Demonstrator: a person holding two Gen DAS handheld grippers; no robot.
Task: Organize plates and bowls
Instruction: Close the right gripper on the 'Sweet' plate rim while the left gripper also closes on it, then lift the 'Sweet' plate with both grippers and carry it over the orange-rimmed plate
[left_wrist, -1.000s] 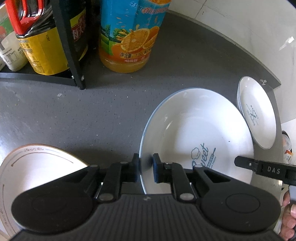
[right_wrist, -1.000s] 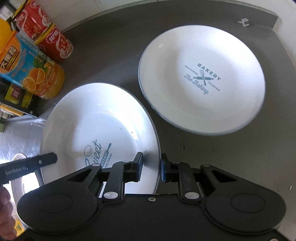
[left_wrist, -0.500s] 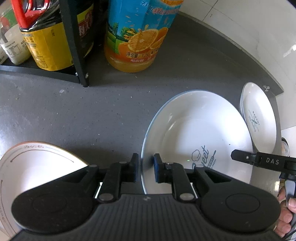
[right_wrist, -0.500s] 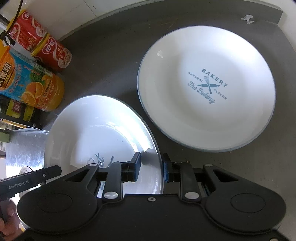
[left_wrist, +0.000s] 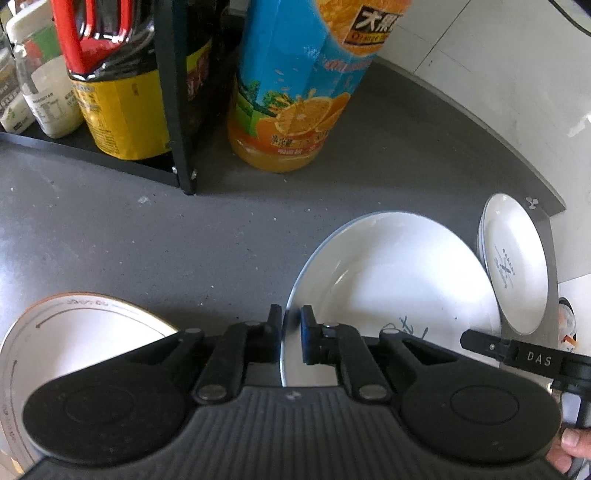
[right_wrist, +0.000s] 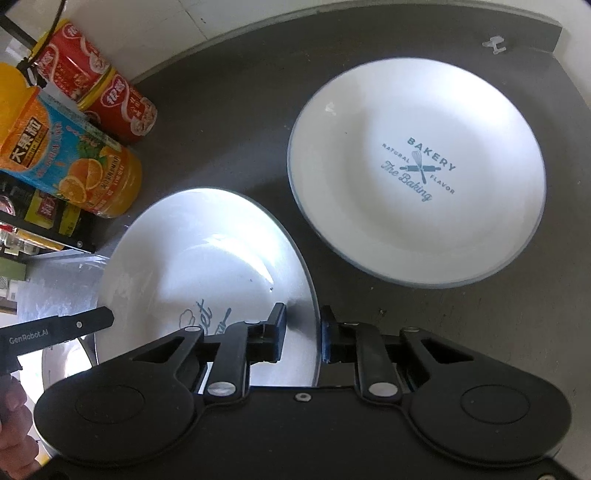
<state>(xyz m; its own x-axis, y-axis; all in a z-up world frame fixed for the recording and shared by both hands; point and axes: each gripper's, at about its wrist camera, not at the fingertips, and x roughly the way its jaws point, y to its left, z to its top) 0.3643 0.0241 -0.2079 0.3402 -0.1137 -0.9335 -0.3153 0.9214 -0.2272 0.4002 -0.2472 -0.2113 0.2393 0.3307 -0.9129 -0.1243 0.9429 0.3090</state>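
A white plate with blue "Sweet" print (left_wrist: 399, 273) (right_wrist: 207, 251) hangs tilted between both grippers over the dark grey counter (left_wrist: 147, 236). My left gripper (left_wrist: 291, 334) is shut on its left rim. My right gripper (right_wrist: 301, 334) is shut on the opposite rim. A white "Bakery" plate (right_wrist: 417, 170) (left_wrist: 513, 266) lies flat on the counter just beyond, to the right. A white dish with a brown rim (left_wrist: 74, 332) sits at the lower left, partly hidden by my left gripper.
A tall orange juice bottle (left_wrist: 295, 92) (right_wrist: 66, 155) stands behind the held plate, next to a black rack (left_wrist: 173, 110) with sauce bottles. Red cans (right_wrist: 96, 85) stand by the white tiled wall. The counter ends just past the Bakery plate. A hand (left_wrist: 569, 443) holds the right gripper.
The Sweet plate has come up off the counter and tilted, held by both grippers. The left wrist view now sits closer to the juice bottle and rack.
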